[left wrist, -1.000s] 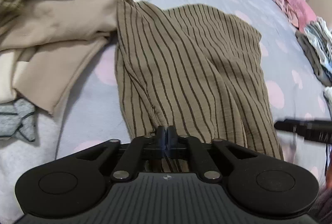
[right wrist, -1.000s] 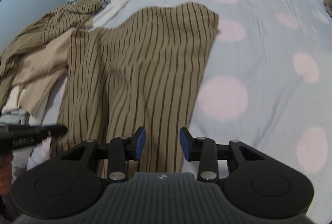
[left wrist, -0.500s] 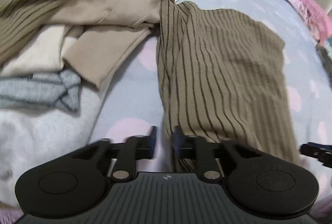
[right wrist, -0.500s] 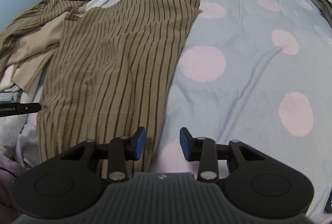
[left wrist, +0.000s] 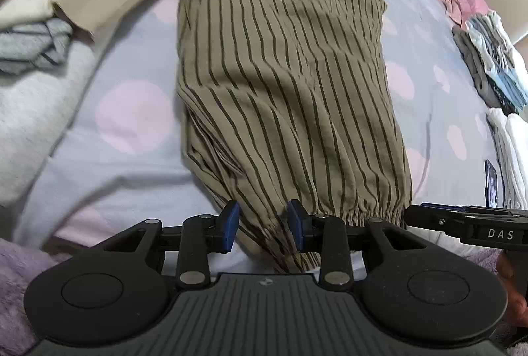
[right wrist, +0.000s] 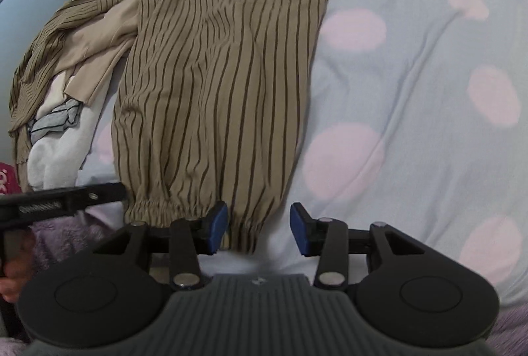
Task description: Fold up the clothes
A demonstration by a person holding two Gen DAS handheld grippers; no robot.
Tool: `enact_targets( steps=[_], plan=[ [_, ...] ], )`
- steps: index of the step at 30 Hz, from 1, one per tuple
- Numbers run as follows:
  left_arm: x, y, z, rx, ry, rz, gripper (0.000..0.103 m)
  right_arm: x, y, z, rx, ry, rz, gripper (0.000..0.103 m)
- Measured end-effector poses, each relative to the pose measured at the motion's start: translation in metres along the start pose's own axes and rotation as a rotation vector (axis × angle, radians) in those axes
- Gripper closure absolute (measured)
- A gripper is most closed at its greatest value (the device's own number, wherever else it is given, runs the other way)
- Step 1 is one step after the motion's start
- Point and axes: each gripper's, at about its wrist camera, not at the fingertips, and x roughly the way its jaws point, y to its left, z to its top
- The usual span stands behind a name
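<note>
The striped garment (left wrist: 283, 85) lies flat on the dotted bedsheet (right wrist: 412, 91), its long axis running from the near edge toward the far side, with the gathered elastic waistband (right wrist: 158, 205) nearest and the stripes along that axis. The left gripper (left wrist: 262, 225) has its jaws opening, the near left edge of the cloth between them but not pinched. The right gripper (right wrist: 259, 229) is also opening, straddling the waistband's right corner. A pile of unfolded clothes (right wrist: 76, 35) sits at far left.
</note>
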Motion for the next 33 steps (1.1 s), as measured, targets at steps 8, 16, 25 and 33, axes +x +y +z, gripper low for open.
enact_targets(
  steps=[8, 16, 25, 33],
  plan=[
    [0.008, -0.001, -0.005, -0.014, 0.001, -0.036, 0.097, 0.024, -0.004, -0.002, 0.1, 0.065, 0.074, 0.062],
    [-0.015, -0.009, -0.017, 0.023, -0.018, -0.046, 0.103, 0.004, 0.006, -0.004, 0.05, 0.04, 0.084, 0.082],
    [0.017, -0.002, -0.017, -0.009, 0.079, 0.028, 0.102, 0.023, 0.013, -0.01, -0.001, 0.094, 0.017, 0.08],
    [-0.01, -0.019, -0.015, 0.105, 0.001, 0.076, 0.091, -0.008, 0.033, -0.013, -0.221, -0.037, -0.052, 0.071]
  ],
)
